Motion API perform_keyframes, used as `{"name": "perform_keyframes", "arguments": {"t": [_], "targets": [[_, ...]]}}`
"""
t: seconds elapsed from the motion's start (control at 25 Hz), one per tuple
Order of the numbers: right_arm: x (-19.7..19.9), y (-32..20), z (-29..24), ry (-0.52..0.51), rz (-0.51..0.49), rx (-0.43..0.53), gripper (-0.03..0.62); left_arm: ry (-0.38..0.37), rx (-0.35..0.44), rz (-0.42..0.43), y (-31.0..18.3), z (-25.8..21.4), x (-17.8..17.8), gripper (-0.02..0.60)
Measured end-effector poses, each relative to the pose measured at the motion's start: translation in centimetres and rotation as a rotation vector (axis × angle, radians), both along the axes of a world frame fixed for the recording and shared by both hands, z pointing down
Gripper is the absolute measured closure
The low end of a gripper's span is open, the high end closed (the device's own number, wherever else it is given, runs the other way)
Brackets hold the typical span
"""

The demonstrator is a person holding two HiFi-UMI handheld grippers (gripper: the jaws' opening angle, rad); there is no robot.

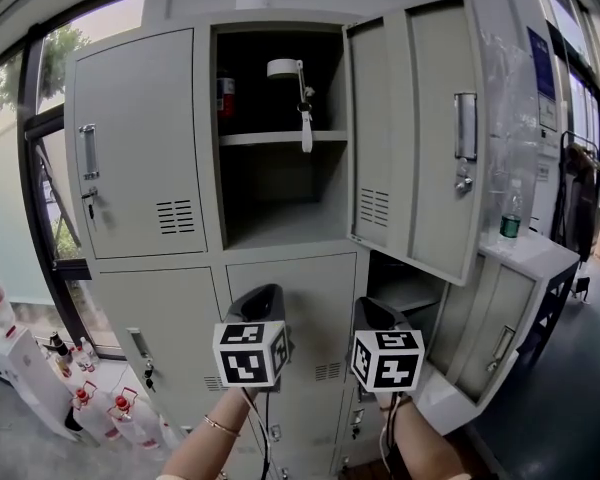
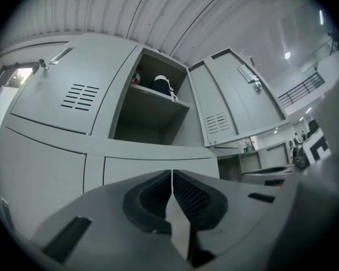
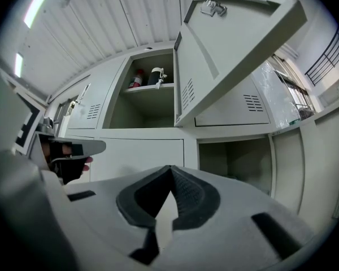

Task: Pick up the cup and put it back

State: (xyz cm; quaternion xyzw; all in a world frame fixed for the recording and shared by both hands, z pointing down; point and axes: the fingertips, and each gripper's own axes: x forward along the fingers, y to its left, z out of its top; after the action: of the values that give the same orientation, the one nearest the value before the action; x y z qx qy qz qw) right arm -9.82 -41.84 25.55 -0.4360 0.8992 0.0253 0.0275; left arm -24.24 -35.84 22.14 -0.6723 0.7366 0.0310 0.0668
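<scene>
the white cup [image 1: 283, 68] sits on the upper shelf of the open grey metal locker [image 1: 145, 118]; the left gripper [image 2: 172, 178] and right gripper [image 3: 170, 173] are both closed and empty.

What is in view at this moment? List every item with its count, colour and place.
locker cabinet: one, grey, in front of the person
locker door: one, grey, swung open at the right of the upper middle compartment
cup: one, white, on the upper shelf of that open compartment
red container: one, same shelf, left of the cup
bottle: one, clear with a green label, on a white ledge at the right
red-capped bottles: at least two, on the floor at lower left
left gripper: one, grey, jaws together, empty, below the open compartment
right gripper: one, grey, jaws together, empty, beside the left gripper
</scene>
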Motion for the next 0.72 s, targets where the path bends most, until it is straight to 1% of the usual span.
{"name": "perform_keyframes", "arguments": {"t": [0.12, 0.36, 0.52, 0.72], "targets": [[-0.4, 0.0, -1.0, -0.001, -0.007, 0.004, 0.602, -0.006, 0.012, 0.002, -0.4, -1.9, -0.1, 0.569], [-1.5, 0.2, -3.7, 0.02, -0.007, 0.052, 0.602, -0.032, 0.04, 0.011, -1.2, -5.3, 0.0, 0.569], [-1.8, 0.1, -4.7, 0.022, -0.002, 0.067, 0.602, -0.049, 0.061, 0.013, -1.8, -7.4, -0.1, 0.569], [-2.4, 0.1, -6.1, 0.014, -0.006, 0.079, 0.602, -0.096, 0.077, 0.039, -2.2, -10.5, -0.2, 0.569]]}}
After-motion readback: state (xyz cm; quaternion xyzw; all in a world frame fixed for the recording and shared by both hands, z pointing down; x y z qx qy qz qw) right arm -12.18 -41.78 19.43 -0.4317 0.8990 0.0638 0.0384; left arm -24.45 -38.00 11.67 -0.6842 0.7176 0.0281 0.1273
